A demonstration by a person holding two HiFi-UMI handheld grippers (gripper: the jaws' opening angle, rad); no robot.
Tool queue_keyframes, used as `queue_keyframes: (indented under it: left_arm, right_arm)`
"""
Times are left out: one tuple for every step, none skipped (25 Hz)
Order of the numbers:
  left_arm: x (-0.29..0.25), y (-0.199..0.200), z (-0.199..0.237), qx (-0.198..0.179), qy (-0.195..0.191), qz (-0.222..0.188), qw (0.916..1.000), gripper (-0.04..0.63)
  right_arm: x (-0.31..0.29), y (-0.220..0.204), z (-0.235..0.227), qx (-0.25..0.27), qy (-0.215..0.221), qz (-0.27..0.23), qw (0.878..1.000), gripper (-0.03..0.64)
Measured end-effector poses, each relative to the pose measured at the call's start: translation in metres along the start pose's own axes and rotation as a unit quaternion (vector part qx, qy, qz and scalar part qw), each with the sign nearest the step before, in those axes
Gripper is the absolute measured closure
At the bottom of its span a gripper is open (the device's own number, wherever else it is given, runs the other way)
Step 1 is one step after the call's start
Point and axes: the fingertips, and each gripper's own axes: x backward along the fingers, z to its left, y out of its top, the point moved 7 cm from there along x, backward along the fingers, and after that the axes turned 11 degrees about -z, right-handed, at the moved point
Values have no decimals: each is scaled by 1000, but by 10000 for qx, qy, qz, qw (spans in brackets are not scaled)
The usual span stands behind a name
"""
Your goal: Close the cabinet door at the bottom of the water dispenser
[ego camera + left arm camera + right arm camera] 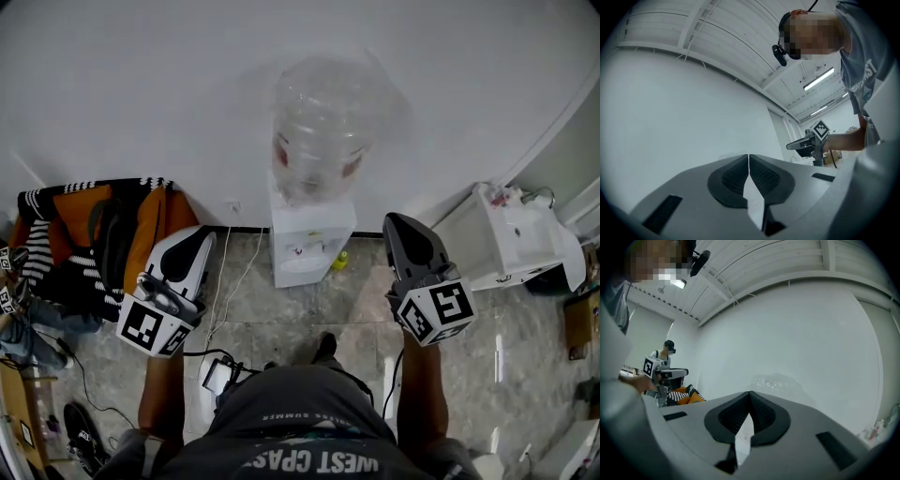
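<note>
The left gripper and right gripper each have their jaws pressed together on nothing. The water dispenser stands ahead, between their tips, well apart from both.

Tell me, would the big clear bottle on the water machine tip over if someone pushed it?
Possibly. The bottle sits high on the narrow water dispenser, so a push up there might rock it. Its see-through, crinkled walls suggest thin plastic, probably light if empty.

Orange/blk striped clothes mid-left; wht sink unit mid-right; blk shoe lower left, on floor.
</note>
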Motion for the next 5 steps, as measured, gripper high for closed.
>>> queue_keyframes:
  left_arm:
    - [1,0,0,4,1,1,10000,574]
    - [1,0,1,10,1,3,10000,574]
    - [2,-1,1,18,1,6,10000,574]
    - [3,-2,1,28,0,10,10000,574]
    - [4,-2,0,39,0,15,10000,574]
  right_arm:
    - [0,0,0,6,6,1,10000,591]
    - [0,0,1,23,26,-3,10000,591]
    - [-1,0,1,42,47,-5,10000,591]
    - [-1,0,2,58,65,-3,10000,591]
    - [0,0,2,72,81,0,9999,591]
